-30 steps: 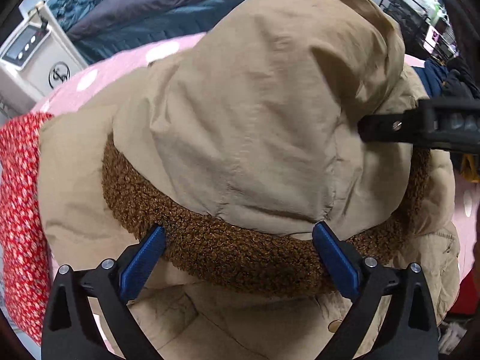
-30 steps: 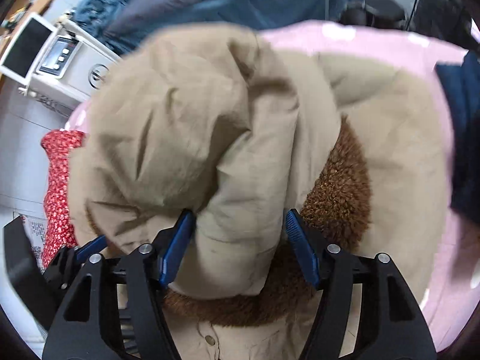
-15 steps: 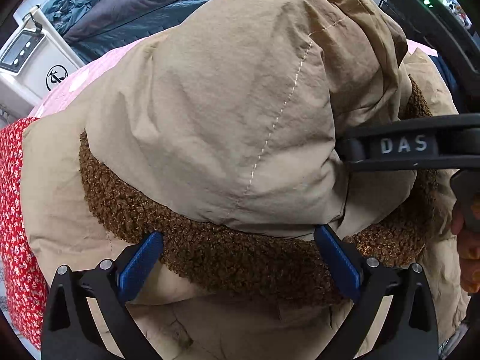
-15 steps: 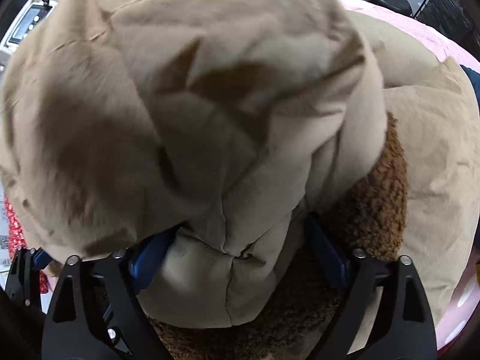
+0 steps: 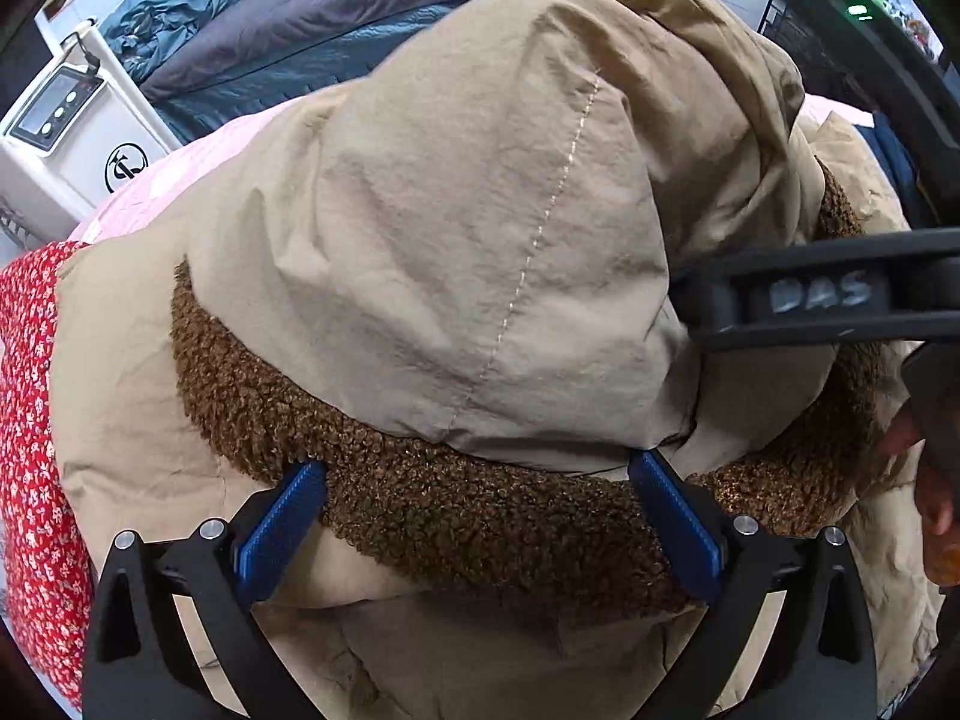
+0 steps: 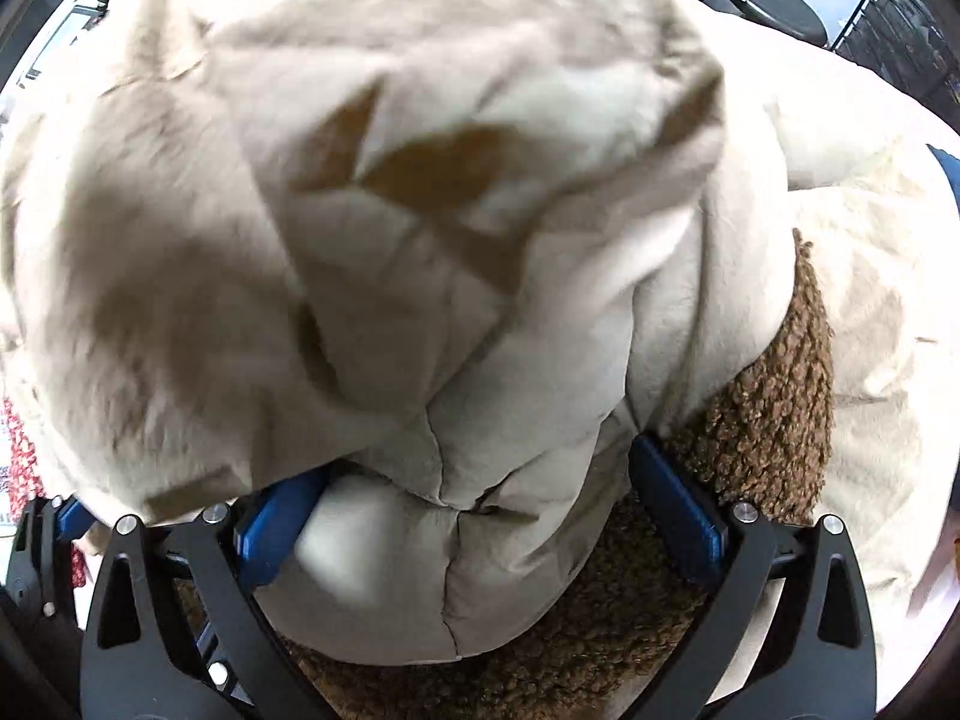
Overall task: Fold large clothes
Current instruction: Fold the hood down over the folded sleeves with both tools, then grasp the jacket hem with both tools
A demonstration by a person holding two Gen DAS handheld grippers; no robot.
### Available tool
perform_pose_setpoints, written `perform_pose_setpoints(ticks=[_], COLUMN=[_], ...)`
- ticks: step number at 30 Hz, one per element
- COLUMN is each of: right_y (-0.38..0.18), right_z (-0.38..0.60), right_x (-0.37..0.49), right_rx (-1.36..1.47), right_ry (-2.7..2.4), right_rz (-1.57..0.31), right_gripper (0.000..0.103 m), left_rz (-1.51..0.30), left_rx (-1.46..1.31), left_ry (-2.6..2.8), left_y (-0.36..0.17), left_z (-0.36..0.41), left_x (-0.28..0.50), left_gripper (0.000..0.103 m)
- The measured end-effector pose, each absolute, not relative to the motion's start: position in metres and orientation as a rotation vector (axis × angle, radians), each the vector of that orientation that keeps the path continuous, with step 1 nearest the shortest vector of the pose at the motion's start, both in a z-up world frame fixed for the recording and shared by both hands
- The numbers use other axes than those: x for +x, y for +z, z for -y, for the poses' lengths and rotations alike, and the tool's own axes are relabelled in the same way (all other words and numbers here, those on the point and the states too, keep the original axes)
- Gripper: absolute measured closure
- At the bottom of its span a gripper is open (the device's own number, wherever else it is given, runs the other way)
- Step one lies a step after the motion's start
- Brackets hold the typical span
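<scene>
Pointing steeply down, right tongs just opened; coat between.

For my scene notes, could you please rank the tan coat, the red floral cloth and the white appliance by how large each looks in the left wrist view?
1. tan coat: fills most of the view, though it is nearest the camera.
2. red floral cloth: a strip at the left edge, partly cut off.
3. white appliance: smallest, but farther back, so its true size is unsure.

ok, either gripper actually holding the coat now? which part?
Neither. Right gripper jaws have just been opening, hood loose between them. Left gripper open over fleece trim.
</scene>
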State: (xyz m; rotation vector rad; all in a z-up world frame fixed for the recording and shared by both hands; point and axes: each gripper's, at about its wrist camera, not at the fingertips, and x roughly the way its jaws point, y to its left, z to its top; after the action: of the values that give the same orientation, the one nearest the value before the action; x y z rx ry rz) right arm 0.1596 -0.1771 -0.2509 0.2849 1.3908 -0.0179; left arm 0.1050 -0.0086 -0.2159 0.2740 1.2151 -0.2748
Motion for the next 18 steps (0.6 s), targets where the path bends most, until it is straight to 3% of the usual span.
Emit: perform_pose_setpoints(ticks=[10, 18], right_y=[-0.179, -0.212], right_z=[0.188, 0.254], right_x=[0.063, -0.036], right_rx=[0.261, 0.442], right_ry=[0.084, -0.047], right_rz=[-1.192, -1.234], right_gripper=[0.005, 0.005], left_rz=[-1.174, -1.183], left_rx=[0.154, 0.242], left_ry=[-0.328, -0.282], left_y=[-0.166, -0.162], left_z=[-0.029, -0.092], left_x=[0.057, 0.008], left_gripper=[0.006, 0.008])
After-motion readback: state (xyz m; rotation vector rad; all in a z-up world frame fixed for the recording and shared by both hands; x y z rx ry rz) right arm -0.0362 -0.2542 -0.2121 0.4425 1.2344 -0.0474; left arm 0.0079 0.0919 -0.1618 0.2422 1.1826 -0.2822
